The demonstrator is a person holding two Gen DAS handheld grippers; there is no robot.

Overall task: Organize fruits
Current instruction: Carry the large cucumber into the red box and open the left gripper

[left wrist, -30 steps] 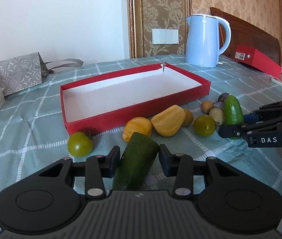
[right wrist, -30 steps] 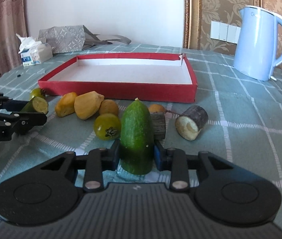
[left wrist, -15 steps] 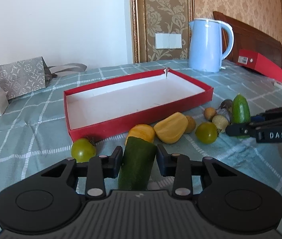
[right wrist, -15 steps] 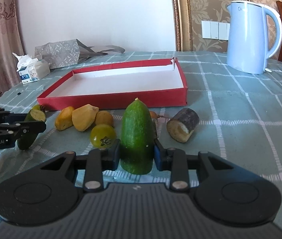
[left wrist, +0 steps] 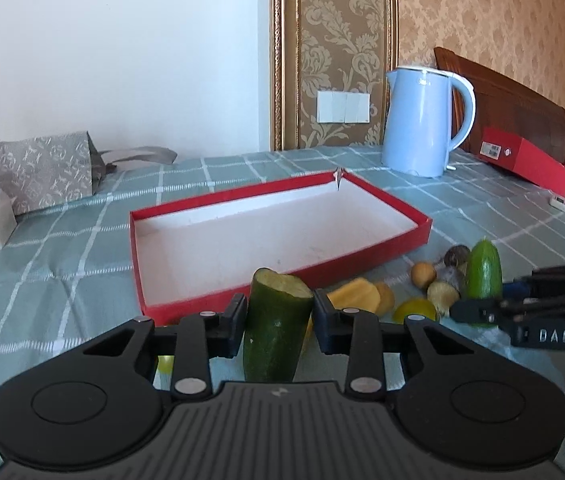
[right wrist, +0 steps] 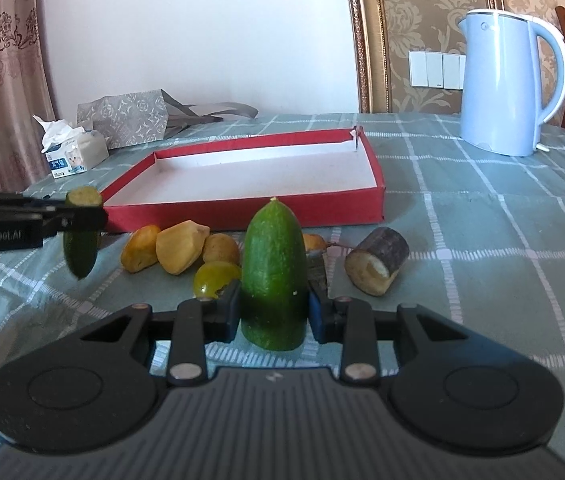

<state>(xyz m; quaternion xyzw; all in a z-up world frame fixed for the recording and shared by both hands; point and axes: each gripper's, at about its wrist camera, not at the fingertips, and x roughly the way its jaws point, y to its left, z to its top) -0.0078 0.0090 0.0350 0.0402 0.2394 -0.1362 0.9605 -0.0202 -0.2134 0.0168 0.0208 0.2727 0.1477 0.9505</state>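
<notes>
- Cucumber halves, one per gripper. The left gripper [left wrist: 278, 316] is closed on the dark green cucumber piece with the flat cut end [left wrist: 276, 320], cut face pointing up.
- The right gripper [right wrist: 273, 306] is clamped on the lighter green cucumber piece with the rounded tip [right wrist: 272, 268], tip up, held around the lower part of its body.
- Both pieces look lifted clear of the checked teal tabletop [right wrist: 482, 248]. In the right wrist view the left one hangs in the air with its lower end off the cloth.
- The shallow red cardboard tray with the white inside [left wrist: 278, 232] sits just beyond both grippers with nothing in it, so that's presumably where the pieces are headed. Holding them upright probably makes it easier to clear the low red wall.
- Left on the cloth in front of the tray: a couple of yellow chunky fruit pieces [right wrist: 180, 246], a small yellow-green tomato [right wrist: 214, 278], a brown round fruit [right wrist: 220, 248] and a short brown-skinned stub with a pale cut face [right wrist: 376, 266]. They're bunched close, some touching.
- So the job looks barely started, with everything loose waiting its turn.
- Pale blue electric kettle [right wrist: 510, 84] stands well back from the tray, out of the way.
</notes>
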